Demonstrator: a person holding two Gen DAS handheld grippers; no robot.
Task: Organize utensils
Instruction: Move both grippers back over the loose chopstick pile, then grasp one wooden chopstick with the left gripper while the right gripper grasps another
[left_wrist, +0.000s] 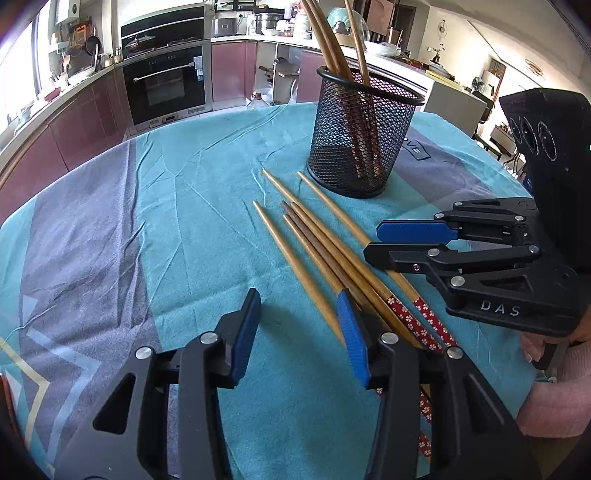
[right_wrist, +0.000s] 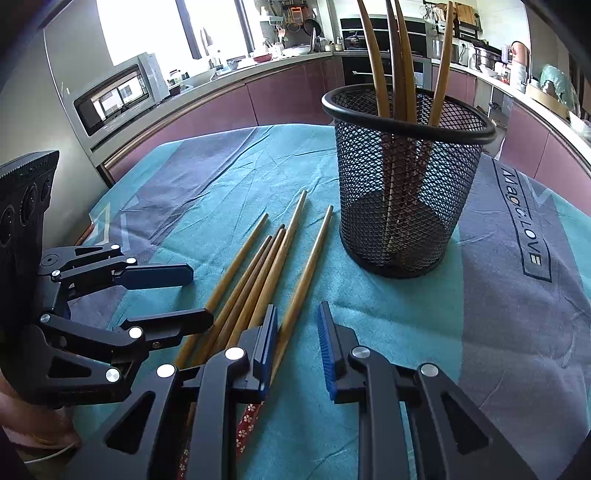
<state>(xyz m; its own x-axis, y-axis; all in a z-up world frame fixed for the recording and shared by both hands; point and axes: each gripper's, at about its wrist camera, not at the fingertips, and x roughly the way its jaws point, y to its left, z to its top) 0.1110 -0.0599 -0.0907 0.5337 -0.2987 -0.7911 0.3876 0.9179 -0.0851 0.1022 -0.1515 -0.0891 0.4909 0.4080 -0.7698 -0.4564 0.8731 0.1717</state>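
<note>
Several wooden chopsticks lie in a loose bundle on the teal and grey tablecloth, some with red flowered handles. Behind them stands a black mesh holder with several chopsticks upright in it. My left gripper is open low over the bundle's left side, and the leftmost chopstick runs in beside its right pad. My right gripper is open narrowly at the bundle's right side. The rightmost chopstick lies in its gap beside the left pad, with no pad pressing it.
A hand in a pink sleeve holds the right gripper. The table's far edge lies just behind the holder. Beyond it are maroon kitchen cabinets, an oven and cluttered counters.
</note>
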